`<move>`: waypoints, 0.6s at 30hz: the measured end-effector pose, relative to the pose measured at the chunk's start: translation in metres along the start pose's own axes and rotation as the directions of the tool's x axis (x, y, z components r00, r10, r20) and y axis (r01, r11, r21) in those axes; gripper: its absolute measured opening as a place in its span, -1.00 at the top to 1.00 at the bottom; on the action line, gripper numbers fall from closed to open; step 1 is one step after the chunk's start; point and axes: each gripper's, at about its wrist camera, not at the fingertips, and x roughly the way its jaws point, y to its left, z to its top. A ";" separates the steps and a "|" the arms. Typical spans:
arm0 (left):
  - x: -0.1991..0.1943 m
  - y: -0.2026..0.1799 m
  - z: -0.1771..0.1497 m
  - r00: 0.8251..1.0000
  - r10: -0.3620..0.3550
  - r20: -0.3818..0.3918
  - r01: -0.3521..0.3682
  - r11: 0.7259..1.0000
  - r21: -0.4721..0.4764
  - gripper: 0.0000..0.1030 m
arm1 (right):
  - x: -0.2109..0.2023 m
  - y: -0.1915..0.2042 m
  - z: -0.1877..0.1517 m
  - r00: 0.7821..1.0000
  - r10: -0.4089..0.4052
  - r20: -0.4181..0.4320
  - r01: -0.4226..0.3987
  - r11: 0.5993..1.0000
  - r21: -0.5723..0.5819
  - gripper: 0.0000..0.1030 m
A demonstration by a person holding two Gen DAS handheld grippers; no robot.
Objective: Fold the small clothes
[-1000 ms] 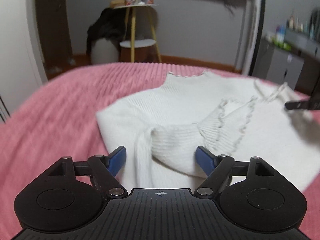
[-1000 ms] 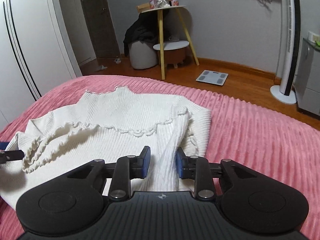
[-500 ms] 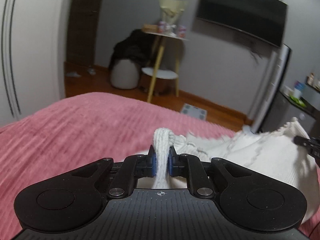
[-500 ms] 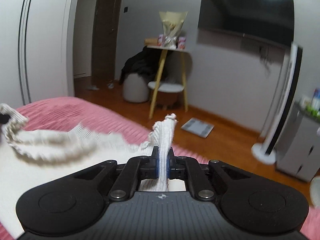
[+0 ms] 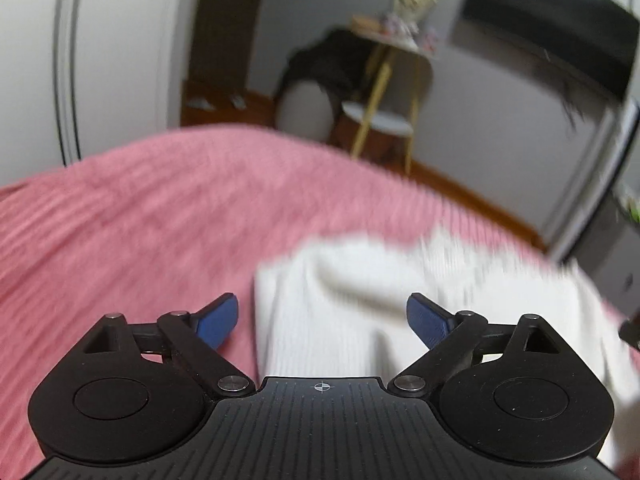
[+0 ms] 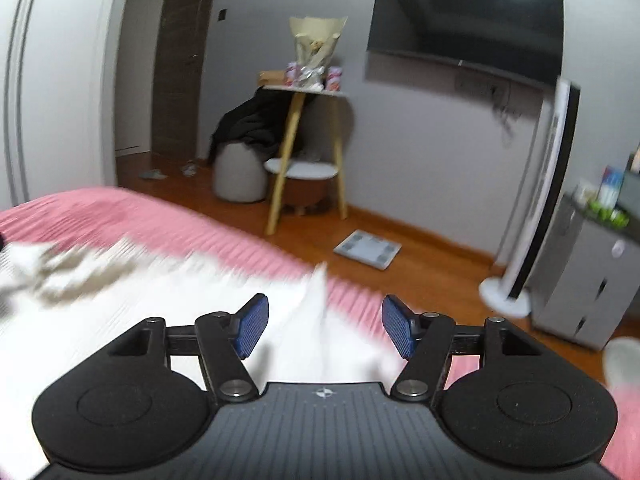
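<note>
A white ribbed knit top (image 5: 360, 300) lies on the pink bedspread (image 5: 140, 220), blurred by motion. My left gripper (image 5: 322, 320) hovers over its left part; the jaws are opening, the blue pads (image 5: 216, 320) stand wide apart and touch no cloth. In the right wrist view the same top (image 6: 140, 312) spreads to the left, and a raised fold of it (image 6: 316, 312) stands between the pads without touching them. My right gripper (image 6: 324, 328) is opening too, its blue pads (image 6: 252, 328) clear of the fabric.
The bed ends at a wooden floor (image 6: 420, 248) with a bathroom scale (image 6: 366, 249). Beyond stand a yellow-legged side table (image 6: 304, 92), a grey pouf (image 6: 238, 176) with dark clothes, a white tower fan (image 6: 536, 208), a grey cabinet (image 6: 588, 280) and a wall TV (image 6: 468, 20).
Half a second ago both grippers were shut on pinched folds of the white top and held them up. Both have now let go and stand open, with the top dropped onto the bed.
</note>
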 end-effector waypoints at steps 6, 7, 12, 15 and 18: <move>0.000 -0.010 -0.019 0.996 0.055 -0.074 -0.051 0.997 0.062 -0.84 | -0.007 -0.003 -0.033 0.995 0.050 -0.085 -0.046 0.998 0.053 -0.22; 0.000 -0.011 -0.021 0.995 0.055 -0.084 -0.050 0.997 0.056 -0.85 | -0.007 -0.002 -0.034 0.994 0.055 -0.095 -0.049 0.997 0.066 -0.21; -0.001 -0.020 -0.030 0.991 0.082 -0.101 -0.072 0.993 0.095 -0.85 | -0.010 -0.001 -0.036 0.992 0.049 -0.116 -0.044 0.998 0.040 -0.18; 0.003 -0.022 -0.030 0.991 0.081 -0.104 -0.072 0.994 0.085 -0.85 | -0.012 0.002 -0.040 0.988 0.051 -0.144 -0.050 0.999 0.015 -0.18; 0.007 -0.025 -0.028 0.991 0.084 -0.108 -0.075 0.994 0.085 -0.85 | -0.014 0.004 -0.043 0.988 0.058 -0.143 -0.057 0.998 0.011 -0.18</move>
